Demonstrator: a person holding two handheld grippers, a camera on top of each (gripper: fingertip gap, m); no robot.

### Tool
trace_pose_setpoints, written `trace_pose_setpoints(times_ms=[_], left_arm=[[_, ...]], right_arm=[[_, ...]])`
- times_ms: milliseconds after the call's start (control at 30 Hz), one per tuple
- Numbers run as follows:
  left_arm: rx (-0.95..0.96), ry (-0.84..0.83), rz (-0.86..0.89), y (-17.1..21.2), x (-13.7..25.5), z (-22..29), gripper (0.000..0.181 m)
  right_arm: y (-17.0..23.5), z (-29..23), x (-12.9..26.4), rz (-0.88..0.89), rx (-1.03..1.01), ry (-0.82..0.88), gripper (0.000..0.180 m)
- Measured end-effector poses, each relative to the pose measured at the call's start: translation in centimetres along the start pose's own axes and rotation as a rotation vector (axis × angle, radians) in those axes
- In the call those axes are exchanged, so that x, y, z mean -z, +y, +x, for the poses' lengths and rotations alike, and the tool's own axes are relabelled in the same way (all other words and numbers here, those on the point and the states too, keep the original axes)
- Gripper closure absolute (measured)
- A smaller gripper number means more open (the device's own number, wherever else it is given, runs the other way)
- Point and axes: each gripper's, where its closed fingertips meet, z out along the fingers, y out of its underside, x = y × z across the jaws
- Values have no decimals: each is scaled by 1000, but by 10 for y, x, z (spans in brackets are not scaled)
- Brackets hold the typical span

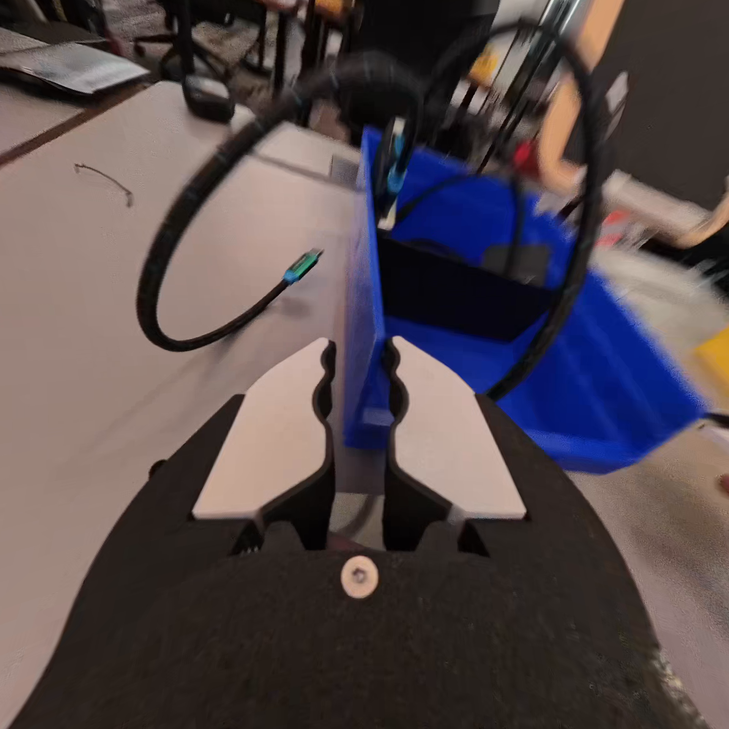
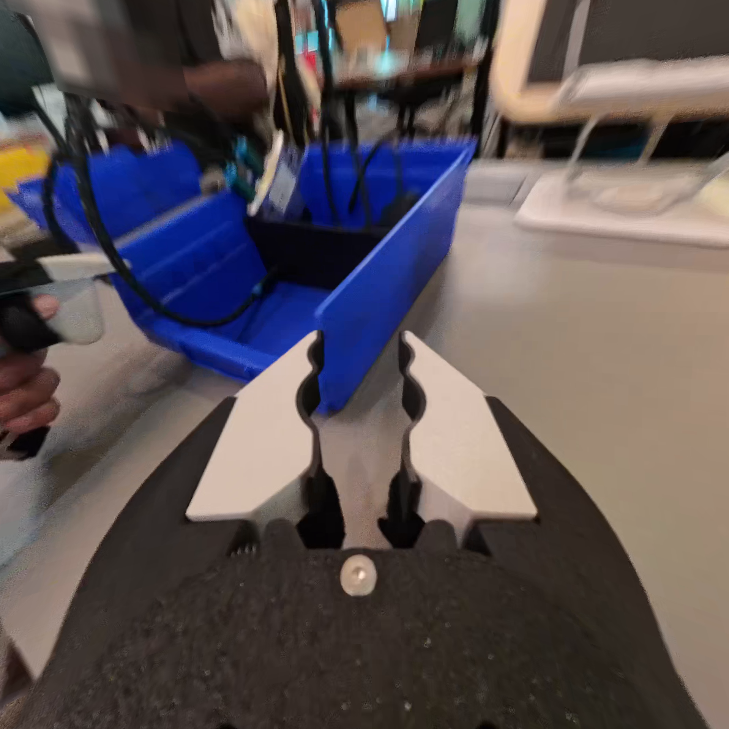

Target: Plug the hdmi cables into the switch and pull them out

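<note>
The HDMI cable (image 1: pixel 165 252) was a thick black braided lead, and its free plug (image 1: pixel 303 265), metallic green with a blue collar, lay on the pale bench (image 1: pixel 98 355) just left of the blue bin (image 1: pixel 591 394). From the plug the lead swept back in a wide loop toward the far edge of the bench. A 2nd, thinner black cable (image 1: pixel 584 236) arched high over the bin and dropped inside it near the front corner. Inside the bin stood a dark divider (image 1: pixel 453 292); the switch itself could not be made out through the blur.

The left gripper (image 1: pixel 359 351) hung over the bin's near wall, its 2 pale fingers (image 1: pixel 284 426) a narrow gap apart with nothing held between them. The right gripper (image 2: pixel 361 343) sat at the bin's front corner, its fingers spread a little wider, also empty.

Only the left wrist view showed the loose plug on the bench, along with a thin bent wire (image 1: pixel 106 181) lying farther left. Only the right wrist view showed the person's hand (image 2: pixel 27 378) wrapped round the handle of the other gripper at the left edge, a cable (image 2: pixel 130 276) drooping into the blue bin (image 2: pixel 374 296), and a white tray-like stand (image 2: pixel 623 221) on the bench (image 2: pixel 572 374) to the right.
</note>
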Motion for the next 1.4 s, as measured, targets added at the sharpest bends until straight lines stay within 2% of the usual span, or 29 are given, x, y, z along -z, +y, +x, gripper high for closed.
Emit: trace_pose_setpoints(times_ms=[100,167,300,367,467,600,700,767,900,1133,1400], left_arm=[[273,158,161,-27,33,7,157],[310,158,220,-33,52,1,157],[175,46,170,-17,68,4,157],[130,59,158,-11,72,28,157],[-20,69,52,21,72,76,157],[-202,115,-108,76,72,129,156],[-319,139,-95,81,71,150,156],[-392,127,-90,84,68,151,156],[-428,102,-123,88,61,139,155],[-388,73,-162,88,53,116,154],[-591,-43,-247,108,36,108,154]], right_arm=[[-51,33,59,320,173,20,145],[-61,50,90,367,272,16,145],[-74,103,147,427,348,102,146],[-78,136,171,428,352,167,146],[-79,186,210,469,316,271,147],[-56,256,255,443,248,466,148],[-35,312,280,324,123,619,149],[-20,346,291,228,61,697,148],[-4,377,291,140,-20,682,147],[12,387,277,136,-223,600,147],[15,388,263,125,-250,576,147]])
